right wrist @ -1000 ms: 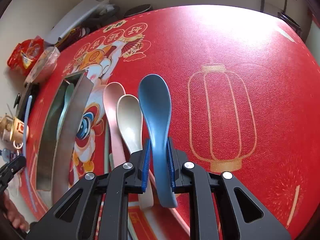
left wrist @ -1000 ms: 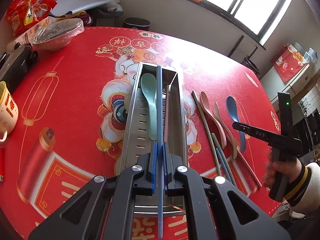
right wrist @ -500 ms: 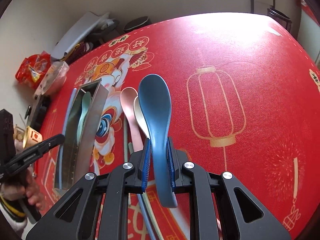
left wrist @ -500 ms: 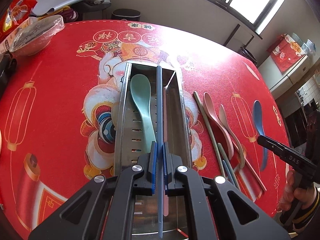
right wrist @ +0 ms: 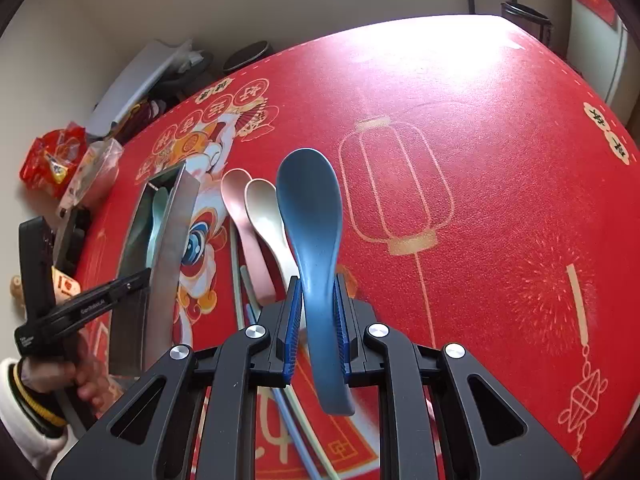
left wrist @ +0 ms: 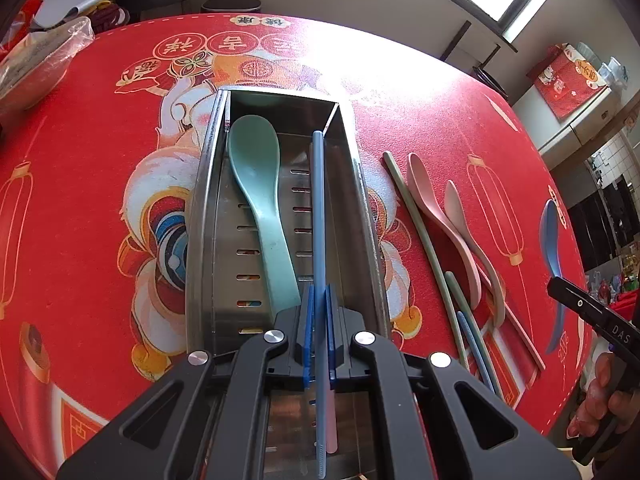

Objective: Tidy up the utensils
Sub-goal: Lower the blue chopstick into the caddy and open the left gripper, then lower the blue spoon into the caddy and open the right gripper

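Note:
A long steel utensil tray [left wrist: 202, 208] lies on the red tablecloth with a mint green spoon [left wrist: 256, 184] inside. My left gripper [left wrist: 319, 300] is shut on a blue chopstick [left wrist: 318, 208], held lengthwise low over the tray's right half; a pink chopstick [left wrist: 331, 428] shows beside it under the jaws. My right gripper [right wrist: 316, 304] is shut on the handle of a dark blue spoon [right wrist: 310, 204], lifted above the cloth. That spoon [left wrist: 549, 240] also appears at the far right of the left wrist view. A pink spoon [left wrist: 432, 204] and a beige spoon [left wrist: 460, 220] lie right of the tray.
Several loose chopsticks [left wrist: 424, 240] lie beside the two spoons right of the tray. A plastic-wrapped bowl [left wrist: 36, 64] and red snack packets [right wrist: 52, 156] sit at the table's far left edge. The tray [right wrist: 172, 240] stands left of the right gripper, with the other hand [right wrist: 48, 372] near it.
My left gripper has come forward and down with the blue chopstick, closer over the tray. My right gripper has risen and rolled with the dark blue spoon, away from the spoons on the cloth.

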Tool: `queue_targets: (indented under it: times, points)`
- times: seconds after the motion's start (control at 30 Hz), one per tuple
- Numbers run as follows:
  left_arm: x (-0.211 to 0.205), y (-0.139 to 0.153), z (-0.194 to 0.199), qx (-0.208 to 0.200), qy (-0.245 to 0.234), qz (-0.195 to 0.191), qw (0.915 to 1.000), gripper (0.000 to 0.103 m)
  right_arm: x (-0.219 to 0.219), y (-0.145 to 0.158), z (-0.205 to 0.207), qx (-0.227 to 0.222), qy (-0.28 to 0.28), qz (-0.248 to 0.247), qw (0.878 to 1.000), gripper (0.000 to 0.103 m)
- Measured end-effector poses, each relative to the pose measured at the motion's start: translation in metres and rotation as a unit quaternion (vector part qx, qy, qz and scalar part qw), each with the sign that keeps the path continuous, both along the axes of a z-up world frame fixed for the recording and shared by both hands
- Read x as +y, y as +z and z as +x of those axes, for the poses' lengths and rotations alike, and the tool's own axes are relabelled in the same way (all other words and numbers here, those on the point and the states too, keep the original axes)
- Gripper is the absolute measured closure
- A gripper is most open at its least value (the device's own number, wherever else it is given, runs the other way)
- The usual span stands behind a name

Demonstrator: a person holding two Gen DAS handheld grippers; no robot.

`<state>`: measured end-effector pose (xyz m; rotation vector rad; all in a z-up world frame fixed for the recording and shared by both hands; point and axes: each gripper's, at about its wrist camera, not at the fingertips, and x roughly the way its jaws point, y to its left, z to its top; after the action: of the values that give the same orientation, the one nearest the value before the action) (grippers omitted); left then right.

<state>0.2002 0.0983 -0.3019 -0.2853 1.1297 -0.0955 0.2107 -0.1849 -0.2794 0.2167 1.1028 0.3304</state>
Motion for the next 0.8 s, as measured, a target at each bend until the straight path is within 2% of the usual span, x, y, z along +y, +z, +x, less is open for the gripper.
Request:
queue_targets:
  times: [0.33, 0.43, 0.47, 0.6, 0.8]
  points:
    - [0.013, 0.017, -0.012, -0.02, -0.009, -0.008, 0.9997, 0.096, 0.01, 0.004, -0.008, -0.002, 0.0, 0.007, 1.0, 0.087]
    - [0.019, 0.029, -0.024, -0.036, -0.008, 0.001, 0.9993, 0.086, 0.013, 0.006, -0.011, -0.002, 0.001, 0.009, 1.0, 0.087]
    - [0.02, 0.033, -0.028, -0.04, -0.006, 0.004, 0.9992, 0.079, 0.015, 0.006, -0.012, -0.002, 0.001, 0.01, 1.0, 0.087]
    - [0.031, 0.045, -0.047, -0.057, 0.005, 0.017, 0.9982, 0.062, 0.025, 0.006, -0.013, 0.004, 0.001, 0.01, 1.0, 0.087]
    - [0.05, 0.058, -0.071, -0.083, 0.025, 0.047, 0.9951, 0.04, 0.054, 0.007, -0.011, 0.013, 0.012, 0.019, 1.0, 0.087]
